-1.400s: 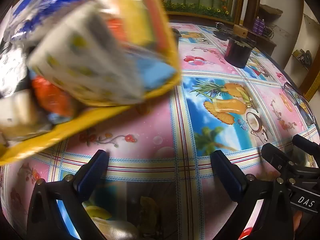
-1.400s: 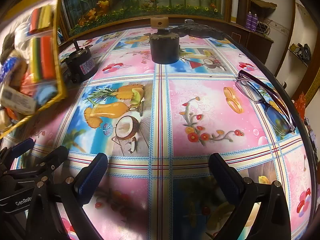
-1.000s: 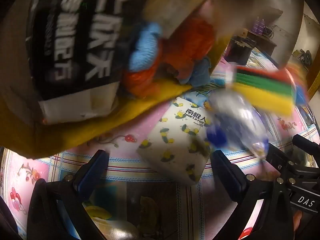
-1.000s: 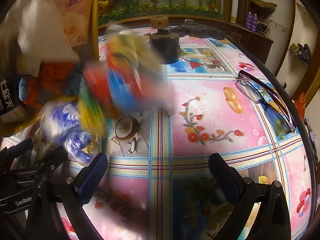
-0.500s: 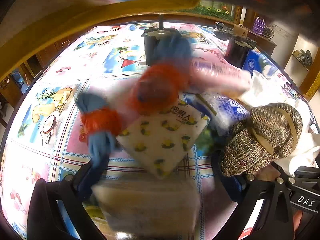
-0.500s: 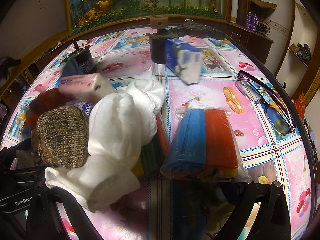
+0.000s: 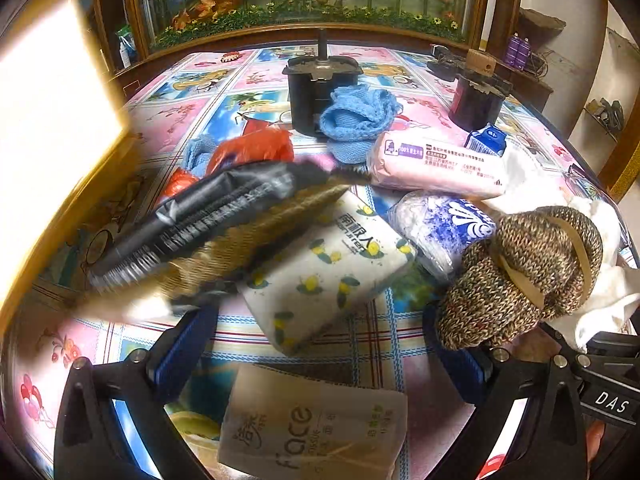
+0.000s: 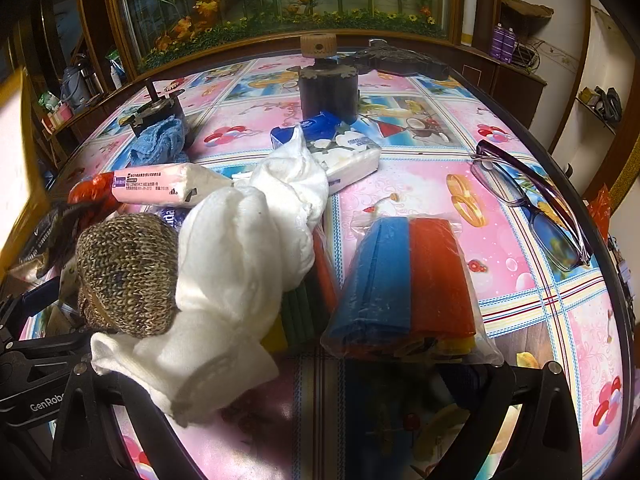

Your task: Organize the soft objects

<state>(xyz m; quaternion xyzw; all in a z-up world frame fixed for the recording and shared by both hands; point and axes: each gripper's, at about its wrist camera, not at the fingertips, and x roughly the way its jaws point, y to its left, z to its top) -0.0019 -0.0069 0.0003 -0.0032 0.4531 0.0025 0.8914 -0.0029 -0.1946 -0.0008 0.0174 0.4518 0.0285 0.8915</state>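
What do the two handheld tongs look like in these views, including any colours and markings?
The left tongs have black angular frames with silver screws and blue finger pads. The right tongs are black too, their pads hidden behind the pile. White lettering reads "DAS" on one body in the left view, "GenRob" on the other in the right view.

White cloth (image 8: 240,264) heaped mid-tabletop (image 8: 420,184). Knitted brown bundle (image 8: 124,272) touching its left side. Bagged blue-red sheets (image 8: 408,284) just right. Tissue pack (image 8: 344,152) behind. Glasses (image 8: 528,204) far right.

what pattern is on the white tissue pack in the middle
Small yellow lemons with green leaves on the white tissue pack, clearest in the left wrist view.
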